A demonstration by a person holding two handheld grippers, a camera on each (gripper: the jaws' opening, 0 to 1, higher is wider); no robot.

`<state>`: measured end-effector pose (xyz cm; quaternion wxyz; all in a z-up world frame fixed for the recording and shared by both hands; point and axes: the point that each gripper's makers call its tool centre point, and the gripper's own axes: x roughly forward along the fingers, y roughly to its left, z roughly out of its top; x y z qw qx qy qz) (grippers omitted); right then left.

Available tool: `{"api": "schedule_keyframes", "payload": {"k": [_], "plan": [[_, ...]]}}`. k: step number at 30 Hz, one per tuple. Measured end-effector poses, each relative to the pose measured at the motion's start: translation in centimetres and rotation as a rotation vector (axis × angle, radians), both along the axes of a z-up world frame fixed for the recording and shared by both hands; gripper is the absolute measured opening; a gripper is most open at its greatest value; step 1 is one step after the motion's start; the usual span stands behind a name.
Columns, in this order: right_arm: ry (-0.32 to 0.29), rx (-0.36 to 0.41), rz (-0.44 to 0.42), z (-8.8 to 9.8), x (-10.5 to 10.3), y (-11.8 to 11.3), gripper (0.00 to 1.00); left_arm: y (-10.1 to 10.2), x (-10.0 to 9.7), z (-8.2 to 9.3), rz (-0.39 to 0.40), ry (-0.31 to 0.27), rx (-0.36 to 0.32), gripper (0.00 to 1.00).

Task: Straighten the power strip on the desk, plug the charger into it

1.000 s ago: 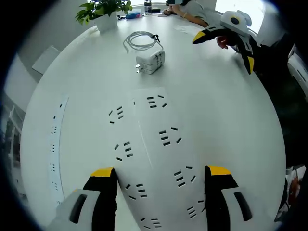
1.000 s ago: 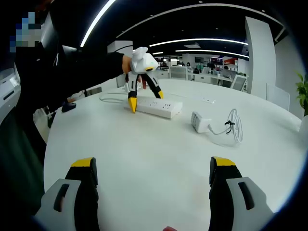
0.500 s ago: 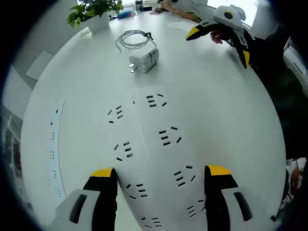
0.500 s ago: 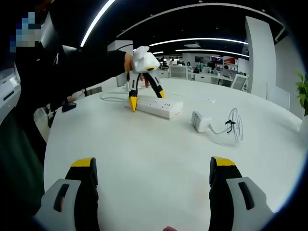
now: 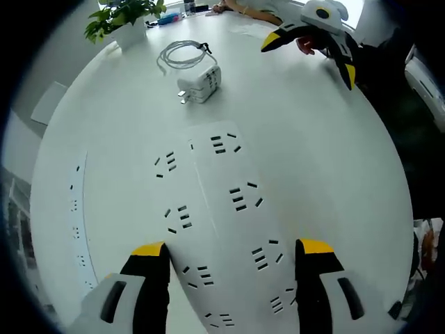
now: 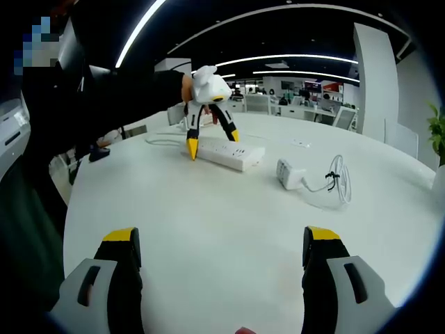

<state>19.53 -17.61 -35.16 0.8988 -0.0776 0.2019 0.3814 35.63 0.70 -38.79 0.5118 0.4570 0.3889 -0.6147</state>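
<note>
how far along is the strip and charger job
Early. Nothing looks done yet. In hand: the left gripper straddles one end of the strip with jaws open, not yet closed on it. The right gripper waits open over bare desk. Left: straightening the strip, then the charger, lying unplugged with its coiled cable beside the strip.

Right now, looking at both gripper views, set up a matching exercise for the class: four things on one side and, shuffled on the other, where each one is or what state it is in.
Things:
1. power strip
2. charger
3. potted plant
4. right gripper

Places or states:
A. at the far edge of the desk
B. open, away from the other things, holding nothing
C. straddled by the left gripper's open fingers
D. unplugged, lying beside its coiled cable

Pairs: 1-C, 2-D, 3-A, 4-B
</note>
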Motion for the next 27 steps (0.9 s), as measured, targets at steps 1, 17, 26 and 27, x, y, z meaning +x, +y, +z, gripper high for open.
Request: {"api": "schedule_keyframes", "payload": {"k": [1,17,26,27], "plan": [[0.002,-0.001,0.001,-0.05,-0.02,-0.01,0.97,-0.01,0.0,0.01,-0.004,0.0,0.0,0.75],[0.0,-0.001,0.002,-0.03,0.01,-0.03,0.97,0.04,-0.07,-0.03,-0.043,-0.014,0.051,0.75],[0.002,-0.003,0.002,-0.15,-0.1,-0.04,0.97,0.06,0.02,-0.02,-0.052,-0.017,0.063,0.75],[0.002,-0.003,0.002,-0.15,-0.12,-0.01,0.97,0.05,0.0,-0.03,-0.053,-0.018,0.066,0.75]]}}
